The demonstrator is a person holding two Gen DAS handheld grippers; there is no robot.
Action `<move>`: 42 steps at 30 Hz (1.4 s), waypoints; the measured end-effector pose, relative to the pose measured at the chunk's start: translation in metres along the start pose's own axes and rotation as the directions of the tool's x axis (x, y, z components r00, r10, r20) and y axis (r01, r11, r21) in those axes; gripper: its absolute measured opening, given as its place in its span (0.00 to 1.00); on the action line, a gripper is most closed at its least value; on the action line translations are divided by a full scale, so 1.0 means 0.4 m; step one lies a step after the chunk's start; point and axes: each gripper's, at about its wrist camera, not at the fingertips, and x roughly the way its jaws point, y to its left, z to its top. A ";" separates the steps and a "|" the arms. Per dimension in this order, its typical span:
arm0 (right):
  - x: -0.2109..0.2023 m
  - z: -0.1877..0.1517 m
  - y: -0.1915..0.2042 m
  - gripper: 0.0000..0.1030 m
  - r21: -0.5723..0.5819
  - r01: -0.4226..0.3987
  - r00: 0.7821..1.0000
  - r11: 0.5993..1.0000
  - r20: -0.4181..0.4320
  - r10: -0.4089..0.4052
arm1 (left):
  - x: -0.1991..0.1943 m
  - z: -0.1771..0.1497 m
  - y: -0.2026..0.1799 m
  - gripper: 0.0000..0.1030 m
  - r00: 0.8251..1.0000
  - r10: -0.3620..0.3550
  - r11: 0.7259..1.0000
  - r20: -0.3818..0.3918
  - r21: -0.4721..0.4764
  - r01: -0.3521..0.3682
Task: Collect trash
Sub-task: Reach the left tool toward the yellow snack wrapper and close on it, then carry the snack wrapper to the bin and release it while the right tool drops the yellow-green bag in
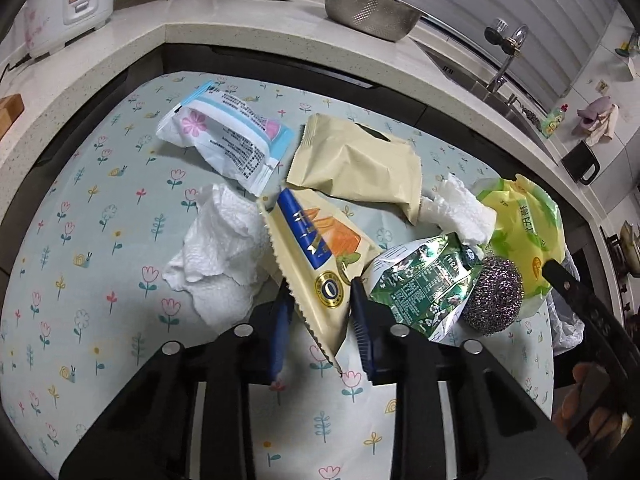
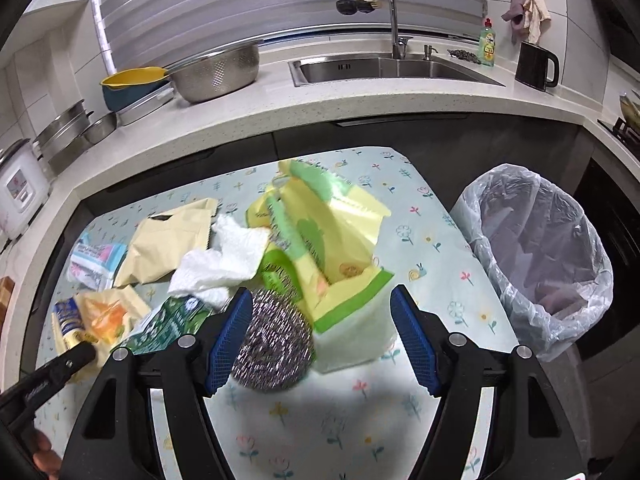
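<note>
In the left wrist view my left gripper (image 1: 320,286) is shut on a yellow snack wrapper (image 1: 316,248) with a blue stripe, which stands on edge between the blue pads. In the right wrist view my right gripper (image 2: 320,292) is open just above the table. A steel scourer (image 2: 276,348) lies between its fingers, against the left pad only. A yellow-green bag (image 2: 320,248) sits just beyond the scourer. A green foil wrapper (image 1: 424,284), a beige packet (image 1: 356,160), a white-blue wrapper (image 1: 224,136) and crumpled paper towels (image 1: 224,256) lie around.
The floral tablecloth (image 2: 432,240) covers a small table. A bin lined with a clear bag (image 2: 540,260) stands off its right edge. Behind runs a stone counter (image 2: 360,100) with a sink (image 2: 392,68), a colander (image 2: 216,72) and a rice cooker (image 1: 68,4).
</note>
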 end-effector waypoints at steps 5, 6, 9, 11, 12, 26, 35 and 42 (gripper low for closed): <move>0.042 0.018 0.000 0.48 -0.007 0.011 1.000 1.000 -0.010 -0.011 | -0.023 0.010 -0.005 0.18 1.000 -0.005 1.000 0.022 0.007 0.005; 0.046 0.020 0.000 0.27 -0.010 0.007 1.000 1.000 -0.018 -0.007 | -0.031 0.013 -0.005 0.16 1.000 -0.010 1.000 0.028 0.004 0.010; 0.037 0.028 -0.004 0.02 0.001 -0.004 1.000 1.000 -0.011 0.004 | -0.058 0.021 -0.007 0.15 0.998 -0.025 1.000 0.049 0.001 0.025; 0.014 0.034 -0.008 0.02 0.006 -0.007 1.000 1.000 0.013 0.007 | -0.078 0.026 -0.015 0.14 0.997 -0.033 0.999 0.067 0.007 0.032; -0.002 0.038 -0.012 0.02 0.009 -0.012 1.000 1.000 0.026 0.012 | -0.090 0.028 -0.020 0.14 0.996 -0.036 0.999 0.077 0.010 0.036; -0.249 0.108 -0.105 0.01 0.058 -0.014 0.975 0.998 0.223 0.000 | -0.223 0.049 -0.186 0.14 0.975 -0.146 0.985 0.165 0.112 0.129; -0.355 0.100 -0.205 0.01 0.085 0.028 0.959 0.996 0.277 -0.051 | -0.259 0.017 -0.399 0.14 0.953 -0.258 0.945 0.157 0.249 0.214; -0.397 0.074 -0.312 0.01 0.134 0.078 0.949 0.988 0.294 -0.115 | -0.247 -0.017 -0.542 0.14 0.942 -0.317 0.902 0.112 0.343 0.263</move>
